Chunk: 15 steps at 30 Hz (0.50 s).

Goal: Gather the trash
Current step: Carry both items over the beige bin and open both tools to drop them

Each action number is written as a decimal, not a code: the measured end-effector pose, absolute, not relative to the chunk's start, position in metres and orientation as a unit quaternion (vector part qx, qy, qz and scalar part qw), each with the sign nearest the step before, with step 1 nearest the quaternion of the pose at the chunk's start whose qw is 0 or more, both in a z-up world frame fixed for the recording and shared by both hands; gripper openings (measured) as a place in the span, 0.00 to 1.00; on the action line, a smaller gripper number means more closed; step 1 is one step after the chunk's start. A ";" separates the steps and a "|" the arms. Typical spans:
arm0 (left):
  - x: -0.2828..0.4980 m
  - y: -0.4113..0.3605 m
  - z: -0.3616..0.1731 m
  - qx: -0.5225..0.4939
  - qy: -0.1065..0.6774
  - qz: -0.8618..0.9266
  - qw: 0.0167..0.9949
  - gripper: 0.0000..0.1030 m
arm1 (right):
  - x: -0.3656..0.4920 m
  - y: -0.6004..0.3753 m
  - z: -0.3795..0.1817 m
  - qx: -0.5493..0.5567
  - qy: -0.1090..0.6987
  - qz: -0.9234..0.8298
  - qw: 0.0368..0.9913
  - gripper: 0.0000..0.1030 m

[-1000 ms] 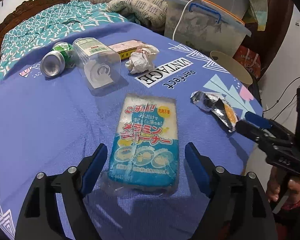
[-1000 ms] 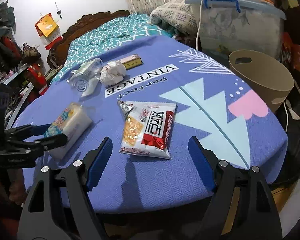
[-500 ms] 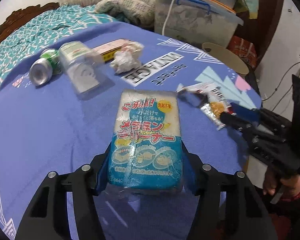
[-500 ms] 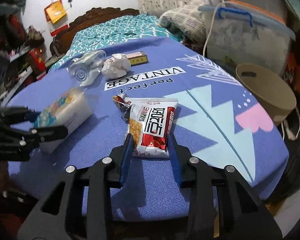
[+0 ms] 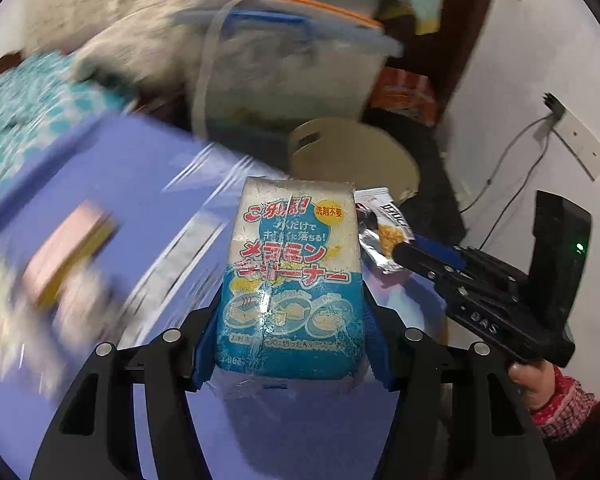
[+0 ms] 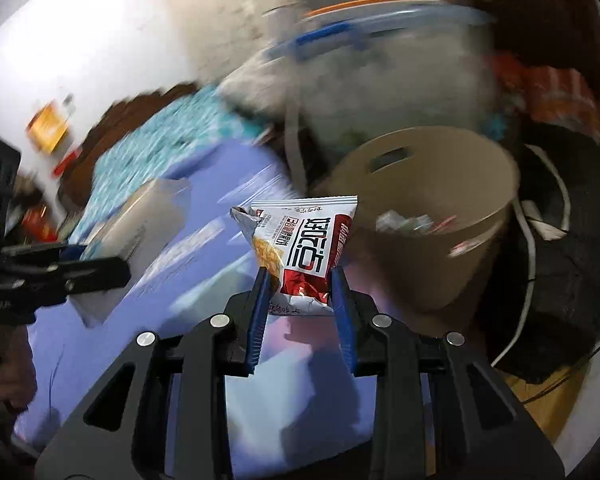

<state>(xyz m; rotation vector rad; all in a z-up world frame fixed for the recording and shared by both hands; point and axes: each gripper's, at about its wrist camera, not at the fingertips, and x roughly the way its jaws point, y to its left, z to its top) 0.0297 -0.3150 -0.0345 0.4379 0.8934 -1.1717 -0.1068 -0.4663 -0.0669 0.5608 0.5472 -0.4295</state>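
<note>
A blue-and-white sponge pack (image 5: 296, 264) with Japanese print is lifted off the purple tablecloth (image 5: 140, 168), my left gripper (image 5: 292, 332) shut on its lower half. The red-and-white snack bag (image 6: 304, 244) hangs above the table's edge between the pads of my right gripper (image 6: 300, 296), whose jaws are still closing on it. Just beyond both stands the tan waste bin (image 6: 432, 184), with some litter at its bottom. Seen from the left wrist, the right gripper (image 5: 424, 252) with the snack bag (image 5: 384, 232) is just right of the sponge pack.
A pink and yellow box (image 5: 68, 248) lies blurred on the cloth at left. A clear storage box (image 5: 292, 64) with an orange-rimmed lid and blue handle stands behind the bin. White cables (image 6: 528, 216) trail on the floor at right. A patterned bedspread (image 6: 148, 152) lies beyond the table.
Both grippers closed on their items, lifted them off the cloth and swung them right toward the bin. The can, bottle and paper ball have left the view.
</note>
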 end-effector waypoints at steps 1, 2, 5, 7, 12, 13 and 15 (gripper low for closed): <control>0.032 -0.340 -0.033 0.200 0.404 -0.540 0.710 0.56 | -0.108 -0.485 -0.067 0.277 0.260 -0.225 0.897 0.32; 0.035 -0.356 -0.032 0.200 0.407 -0.547 0.704 0.56 | -0.108 -0.503 -0.068 0.281 0.259 -0.240 0.893 0.32; 0.046 -0.418 -0.036 0.200 0.419 -0.560 0.686 0.56 | -0.104 -0.541 -0.070 0.278 0.261 -0.270 0.884 0.35; 0.050 -0.458 -0.041 0.204 0.423 -0.565 0.679 0.56 | -0.099 -0.558 -0.073 0.275 0.268 -0.281 0.879 0.38; 0.054 -0.511 -0.054 0.212 0.421 -0.551 0.689 0.85 | -0.098 -0.575 -0.074 0.268 0.249 -0.314 0.876 0.77; 0.056 -0.512 -0.054 0.208 0.418 -0.549 0.694 0.85 | -0.103 -0.573 -0.071 0.270 0.243 -0.317 0.876 0.77; 0.058 -0.509 -0.050 0.197 0.419 -0.545 0.699 0.85 | -0.114 -0.570 -0.067 0.282 0.221 -0.322 0.876 0.76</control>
